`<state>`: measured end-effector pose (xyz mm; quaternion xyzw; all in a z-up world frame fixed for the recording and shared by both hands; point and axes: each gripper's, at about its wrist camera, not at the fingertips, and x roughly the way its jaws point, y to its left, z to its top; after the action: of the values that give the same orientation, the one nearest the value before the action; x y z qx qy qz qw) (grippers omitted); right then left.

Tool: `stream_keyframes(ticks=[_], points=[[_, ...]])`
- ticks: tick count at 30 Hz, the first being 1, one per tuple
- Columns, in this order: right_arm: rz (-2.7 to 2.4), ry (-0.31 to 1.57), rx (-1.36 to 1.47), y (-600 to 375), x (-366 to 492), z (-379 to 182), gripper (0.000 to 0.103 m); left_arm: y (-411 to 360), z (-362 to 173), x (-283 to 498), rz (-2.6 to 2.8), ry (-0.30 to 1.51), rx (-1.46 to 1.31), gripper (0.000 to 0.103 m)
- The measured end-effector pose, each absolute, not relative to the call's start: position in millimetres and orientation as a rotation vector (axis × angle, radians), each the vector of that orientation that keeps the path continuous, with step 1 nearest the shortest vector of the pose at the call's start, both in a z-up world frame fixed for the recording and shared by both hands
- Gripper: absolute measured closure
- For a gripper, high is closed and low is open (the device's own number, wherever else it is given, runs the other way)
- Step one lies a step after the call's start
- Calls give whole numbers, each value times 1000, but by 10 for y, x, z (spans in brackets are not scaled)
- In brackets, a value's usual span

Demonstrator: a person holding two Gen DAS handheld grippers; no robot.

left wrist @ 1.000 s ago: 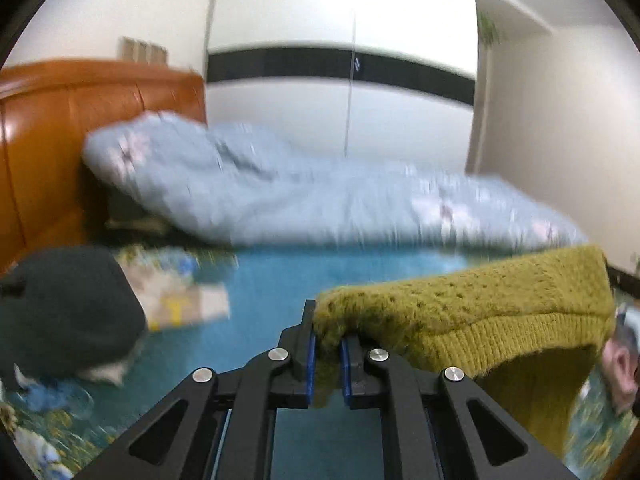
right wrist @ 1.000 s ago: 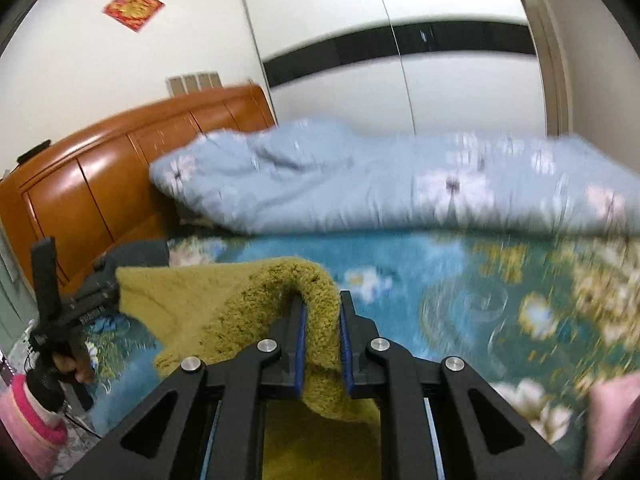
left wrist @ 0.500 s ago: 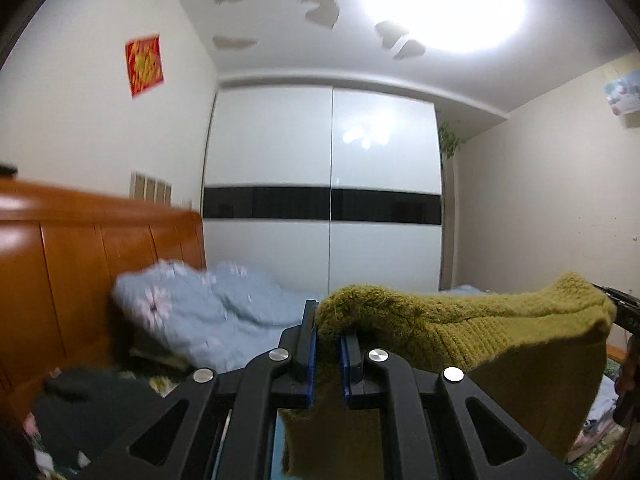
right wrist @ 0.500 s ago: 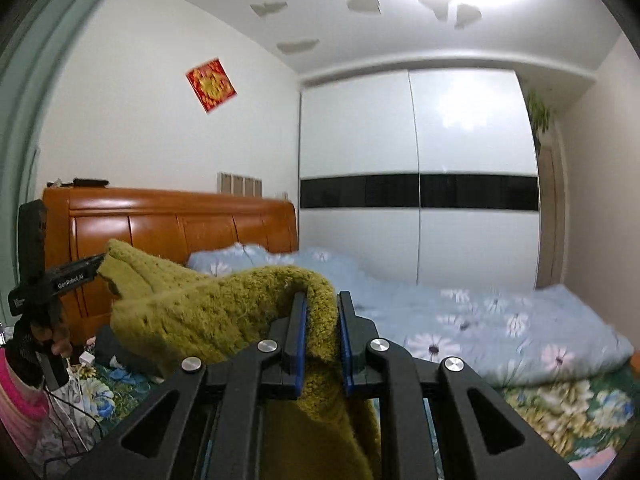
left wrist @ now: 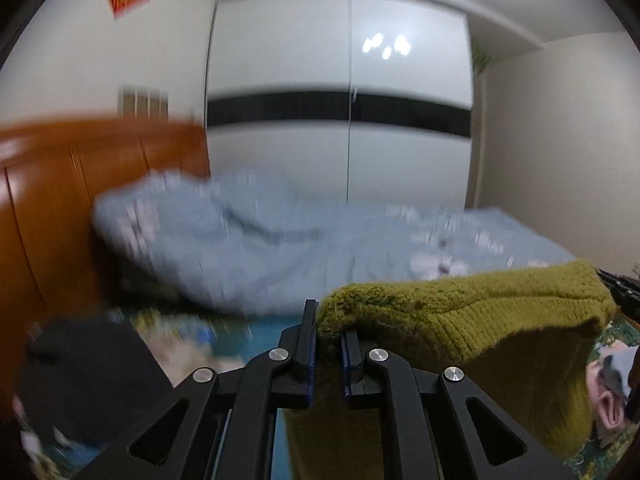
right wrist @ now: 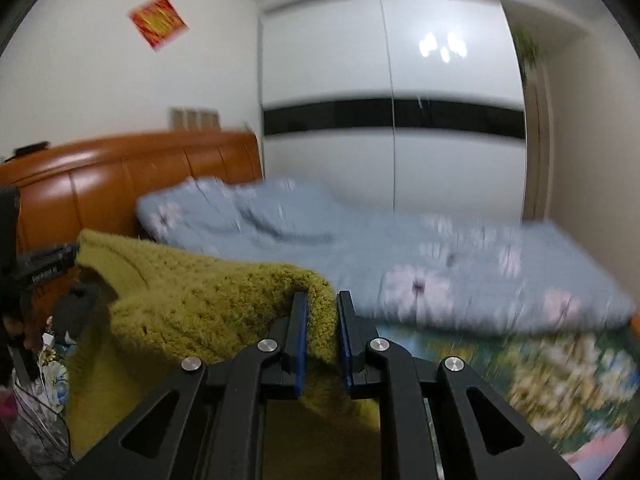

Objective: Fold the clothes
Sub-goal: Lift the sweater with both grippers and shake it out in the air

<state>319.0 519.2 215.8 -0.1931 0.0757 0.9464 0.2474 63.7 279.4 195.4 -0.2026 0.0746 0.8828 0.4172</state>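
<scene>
An olive-green knitted sweater [left wrist: 472, 316] hangs stretched in the air above the bed, held at two points. My left gripper [left wrist: 328, 322] is shut on one bunched edge of it, and the fabric runs off to the right and droops below. My right gripper [right wrist: 322, 310] is shut on the other edge of the sweater [right wrist: 192, 292], which spreads to the left toward the left gripper's black body [right wrist: 38, 270]. The sweater's lower part drops out of both views.
A light blue floral duvet [right wrist: 420, 256] lies heaped along the far side of the bed. The flowered teal bedsheet [right wrist: 552, 376] shows below. An orange wooden headboard [left wrist: 60, 200] stands at left, with a dark garment [left wrist: 84, 376] near it. White wardrobe doors [left wrist: 340, 92] fill the back wall.
Both grippers swung up with the sweater half a second ago, showing ceiling, and have now tipped back down toward the bed. The grips on the sweater stayed the same.
</scene>
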Motion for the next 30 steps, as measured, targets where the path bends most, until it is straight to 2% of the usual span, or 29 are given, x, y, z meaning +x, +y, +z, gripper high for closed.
stream_keyframes(ticks=[4,11,15,19,21,23,25,27,28,30], points=[[2492,259,-705,5595,2743,1563,89,3261,1260,311,2173,230,-693,93],[2347,398,-859,6293,2430,819,89,3879,523,-17,2108,294,-866,93],[2272,451,-975,6488,2312,331,89,4105,28,-51,2065,430,-942,92],[2205,534,-1044,6623,2267,-53,88,4200,-323,-59,2022,468,-1009,89],[2193,571,-1043,6663,2267,-142,88,4228,-458,-80,1996,463,-1070,83],[2189,537,-1057,6638,2242,-128,86,4203,-511,-96,1994,446,-1094,61],[2184,494,-1075,6603,2217,-105,82,4156,-547,-102,1988,440,-1111,47],[2173,459,-1082,6571,2219,-104,62,4064,-550,-141,1974,407,-1154,44],[2166,442,-1084,6556,2223,-106,59,4017,-551,-161,1967,391,-1175,44],[2153,451,-1070,6547,2275,-103,46,3897,-528,-206,1961,344,-1227,44]])
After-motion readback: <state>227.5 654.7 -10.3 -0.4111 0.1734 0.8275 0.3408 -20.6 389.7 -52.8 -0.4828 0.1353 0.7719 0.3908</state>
